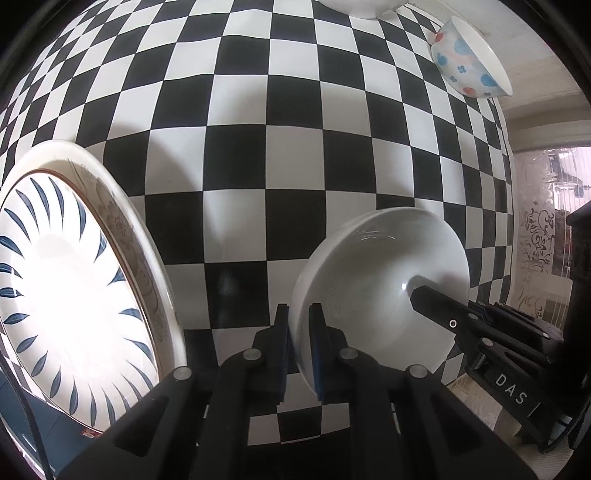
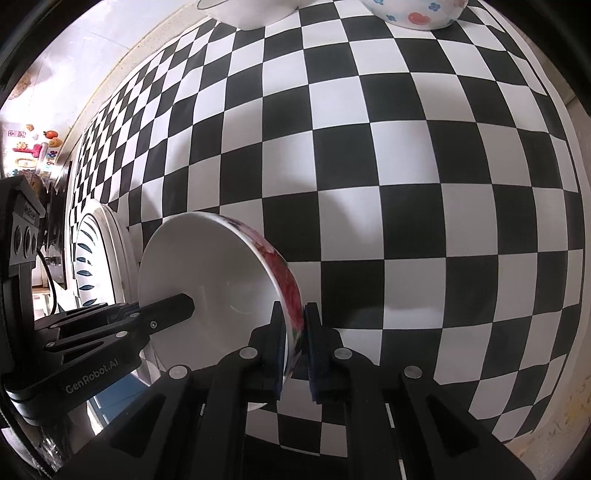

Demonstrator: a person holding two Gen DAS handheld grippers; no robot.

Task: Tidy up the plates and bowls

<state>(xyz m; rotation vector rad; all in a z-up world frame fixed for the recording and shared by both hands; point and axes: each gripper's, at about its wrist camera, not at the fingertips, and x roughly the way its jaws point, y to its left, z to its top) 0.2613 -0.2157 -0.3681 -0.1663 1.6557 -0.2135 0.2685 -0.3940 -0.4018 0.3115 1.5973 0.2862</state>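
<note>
A bowl [image 1: 369,266], white inside with a red flower pattern outside [image 2: 288,291], hangs tilted above the checkered tablecloth [image 1: 258,129]. Both grippers hold it by opposite sides of its rim. My left gripper [image 1: 299,314] is shut on the near rim in the left wrist view, and one right finger [image 1: 428,295] reaches into the bowl from the right. My right gripper [image 2: 293,310] is shut on the patterned rim, with a left finger [image 2: 177,308] inside the bowl. A blue-leaf plate [image 1: 74,288] lies stacked on a larger plate [image 1: 147,258] at the left.
A small bowl with blue and red flowers [image 1: 469,59] [image 2: 417,14] stands at the far side of the table. A plain white bowl [image 1: 362,7] [image 2: 251,13] is beside it. The plate stack [image 2: 88,258] lies near the table's left edge. The table's right edge [image 2: 576,184] borders a pale floor.
</note>
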